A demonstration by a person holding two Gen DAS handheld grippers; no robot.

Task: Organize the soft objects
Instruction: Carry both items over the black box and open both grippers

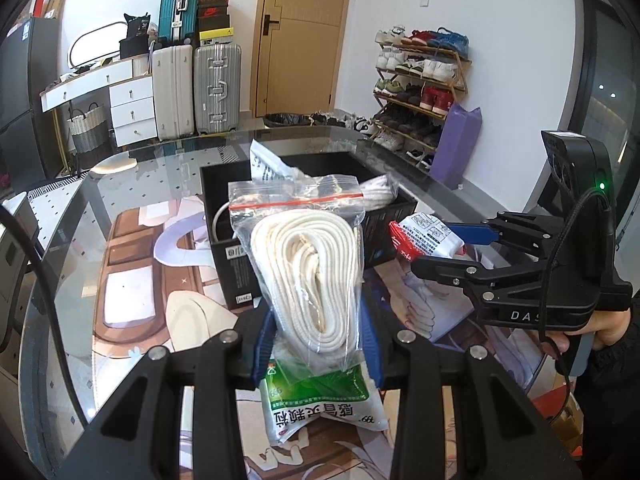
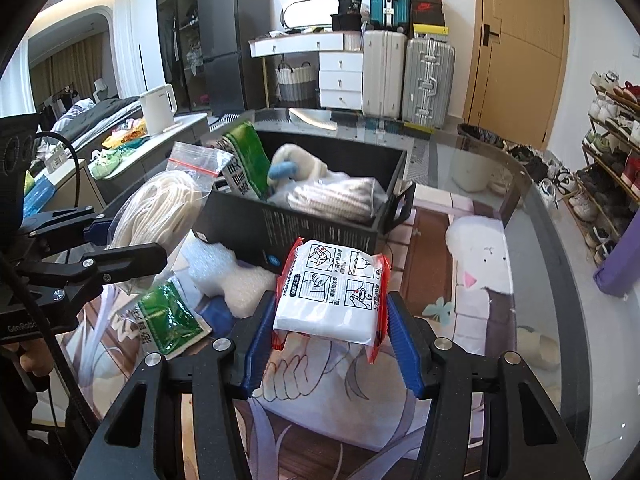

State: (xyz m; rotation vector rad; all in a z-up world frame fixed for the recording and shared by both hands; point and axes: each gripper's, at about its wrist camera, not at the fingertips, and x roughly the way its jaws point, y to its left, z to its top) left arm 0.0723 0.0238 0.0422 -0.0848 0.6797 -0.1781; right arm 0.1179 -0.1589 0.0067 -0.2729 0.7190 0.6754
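2 soft pkgs, rope bag [image 1: 316, 264] clear, packet [image 2: 332, 292] white/red

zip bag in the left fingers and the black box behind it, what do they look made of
Zip bag: thin clear glossy plastic film, going by its wrinkles and glare and the red seal strip; the cord inside looks like woven off-white cotton. Black box: probably matte printed cardboard, with thin flat walls.
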